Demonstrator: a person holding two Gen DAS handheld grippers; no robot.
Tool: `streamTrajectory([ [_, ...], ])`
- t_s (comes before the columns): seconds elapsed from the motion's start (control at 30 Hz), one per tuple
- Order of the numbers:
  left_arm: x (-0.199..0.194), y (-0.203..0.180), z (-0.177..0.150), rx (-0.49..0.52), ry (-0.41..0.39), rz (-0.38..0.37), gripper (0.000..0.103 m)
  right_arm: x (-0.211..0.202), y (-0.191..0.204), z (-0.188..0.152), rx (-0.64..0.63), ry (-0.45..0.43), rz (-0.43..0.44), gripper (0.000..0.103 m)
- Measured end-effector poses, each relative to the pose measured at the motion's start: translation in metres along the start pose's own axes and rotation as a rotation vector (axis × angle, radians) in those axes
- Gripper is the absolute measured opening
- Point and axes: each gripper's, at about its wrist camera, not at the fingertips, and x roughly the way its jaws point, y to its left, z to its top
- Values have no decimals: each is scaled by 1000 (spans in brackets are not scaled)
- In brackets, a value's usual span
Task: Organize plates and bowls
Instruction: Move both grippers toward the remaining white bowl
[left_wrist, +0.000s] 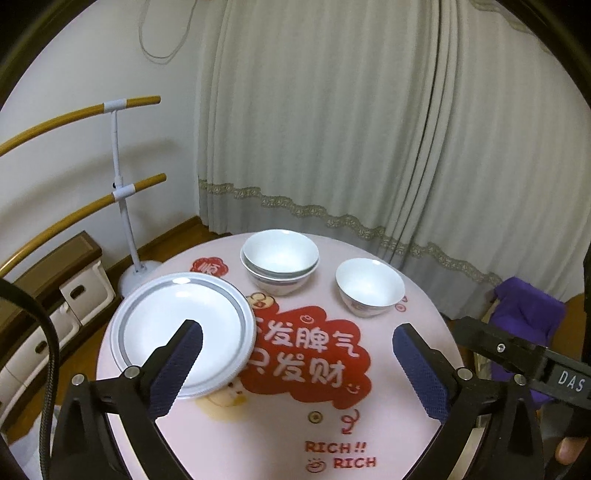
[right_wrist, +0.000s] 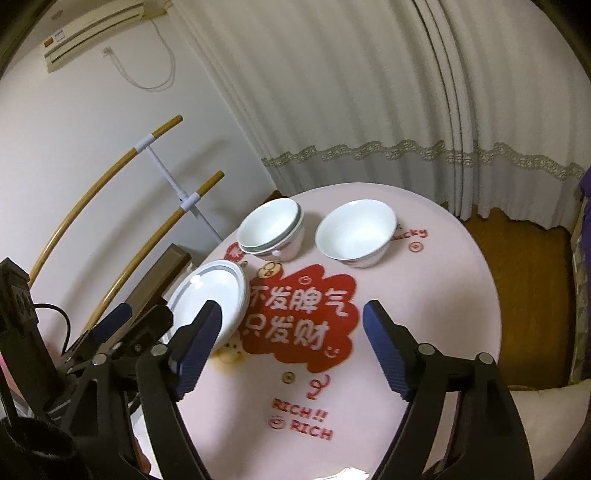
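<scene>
Both wrist views look down from near, sharing the round table (left_wrist: 424, 321), right view from further right

Home room; curtains (left_wrist: 332, 129); air conditioner (right_wrist: 92, 33); clothes rack (left_wrist: 118, 177).

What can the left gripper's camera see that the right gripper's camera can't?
Only the left wrist view shows the purple cloth past the table's right edge and the white drawers on the floor at left.

Only the right wrist view shows the air conditioner high on the wall and the word "lucky" printed beside the single bowl.

Both show the round pink table, the stacked plates, the nested bowls, the curtain and the wooden rails. The left gripper and right gripper are both open and empty.
</scene>
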Motion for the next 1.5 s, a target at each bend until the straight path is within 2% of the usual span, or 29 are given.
streamTrajectory([
  [0.13,14,-17,6,-31,21,4,102,2,-20,0,-2,-6,-31,92],
  [0.27,34,-28,10,-65,31,24,102,13,-41,4,0,7,-60,92],
  [0.47,97,-40,22,-94,113,23,102,41,-72,17,2,41,-94,92],
  [0.77,173,-53,59,-114,157,38,102,91,-102,49,21,69,-101,92],
  [0.87,204,-58,65,-117,162,60,102,111,-110,61,26,79,-119,91],
  [1.0,241,-63,72,-88,206,83,100,134,-125,75,41,107,-124,91],
  [1.17,275,-68,77,-63,256,90,92,164,-139,81,59,164,-124,83],
  [1.27,289,-69,78,-70,286,90,83,175,-142,80,63,189,-121,72],
  [1.33,297,-73,79,-57,304,78,72,181,-143,80,63,201,-117,68],
  [1.4,305,-76,82,-44,316,70,63,183,-143,81,62,204,-119,58],
  [1.5,315,-75,87,-53,324,51,58,186,-145,80,70,213,-102,51],
])
